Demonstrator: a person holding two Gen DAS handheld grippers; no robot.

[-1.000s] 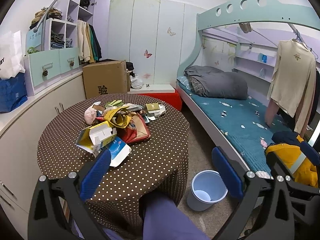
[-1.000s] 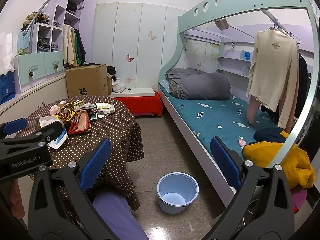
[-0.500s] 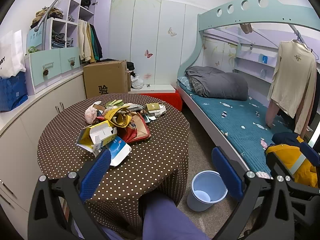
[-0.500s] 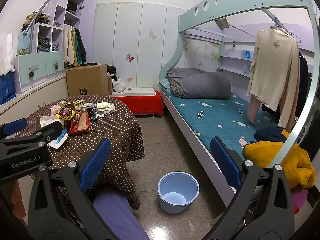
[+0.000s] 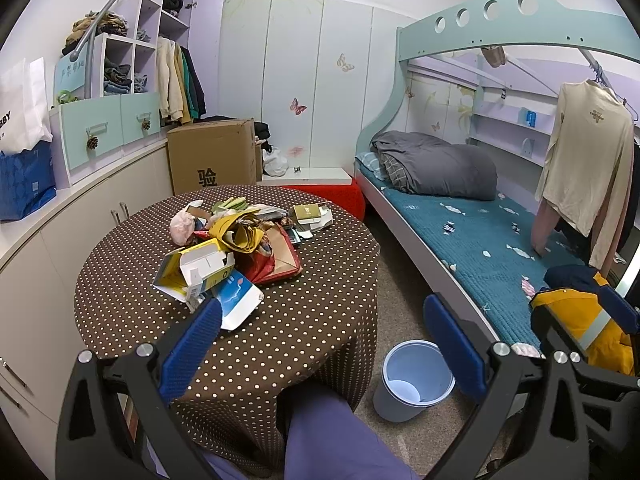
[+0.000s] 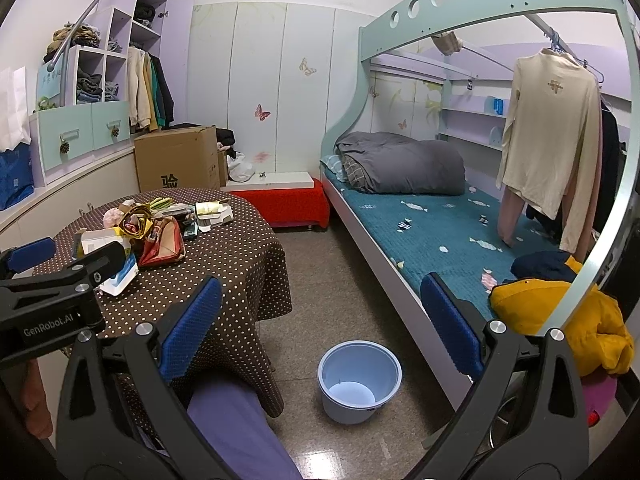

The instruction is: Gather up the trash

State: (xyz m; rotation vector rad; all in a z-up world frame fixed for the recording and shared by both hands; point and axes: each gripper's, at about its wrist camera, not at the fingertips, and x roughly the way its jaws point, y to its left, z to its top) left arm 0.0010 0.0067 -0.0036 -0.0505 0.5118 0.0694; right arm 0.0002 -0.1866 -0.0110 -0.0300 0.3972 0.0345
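- Currently, your tabletop [image 5: 304,320] carries the trash pile [image 5: 236,248], unmoved over the last second.
- Your bin [image 6: 359,380] stands empty on the floor beside it.
- Both hand-held grippers, left [image 5: 320,344] and right [image 6: 320,328], remain spread apart, empty; collection has not begun.

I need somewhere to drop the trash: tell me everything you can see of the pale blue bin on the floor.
The bin is a round, pale blue bucket, plastic by the look, with a rolled rim and smooth walls. It stands upright and open, no lid, on the speckled floor between the table and the bed, apart from both. Its visible interior shows no trash. Neither gripper touches it.
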